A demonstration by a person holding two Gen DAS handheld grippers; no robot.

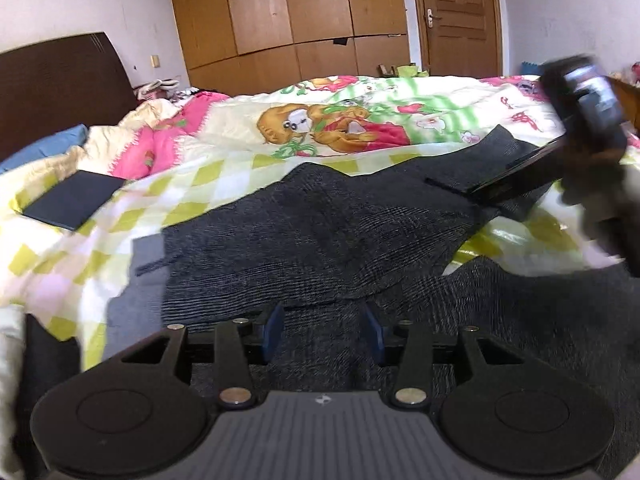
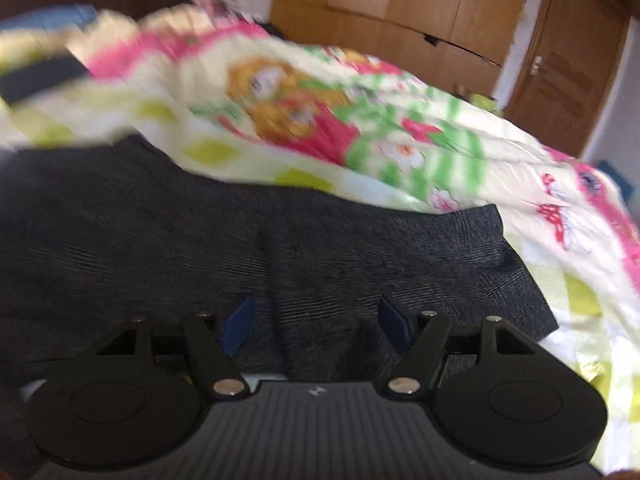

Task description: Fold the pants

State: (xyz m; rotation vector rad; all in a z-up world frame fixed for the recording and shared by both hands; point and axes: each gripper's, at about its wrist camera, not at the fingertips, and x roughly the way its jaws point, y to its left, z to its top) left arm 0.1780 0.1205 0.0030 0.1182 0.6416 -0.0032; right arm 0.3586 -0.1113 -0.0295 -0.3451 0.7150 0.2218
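Dark gray pants (image 1: pixel 320 232) are lying spread across a bed, on top of a quilt (image 1: pixel 224 148) printed with cartoon bears, pink patches and yellow-green checks. In the left wrist view the left tongs (image 1: pixel 323 332) are hovering low over the near part of the pants, blue pads (image 1: pixel 274 330) standing moderately apart with only cloth showing beneath the gap, not pinching anything. A folded layer of the pants is sitting just ahead of these tongs, its edge running across the view, and a lighter gray strip is showing at the pants' left edge. At the right side of that view the right tongs (image 1: pixel 492 180) are showing as a blurred dark shape, their long fingers lying flat just over the far right end of the pants. In the right wrist view, which is motion-blurred, the right tongs (image 2: pixel 320 322) are standing fairly wide apart over the pants (image 2: pixel 280 240), blue pads (image 2: pixel 240 326) on either side of a fold ridge, nothing gripped. A dark flat rectangle (image 1: pixel 74 200) is resting on the quilt to the left, well apart from the pants. A dark headboard (image 1: pixel 60 80) is standing at far left, a blue pillow (image 1: pixel 44 146) beside it, brown wardrobe doors (image 1: pixel 288 12) and a brown door (image 1: pixel 456 16) behind the bed.
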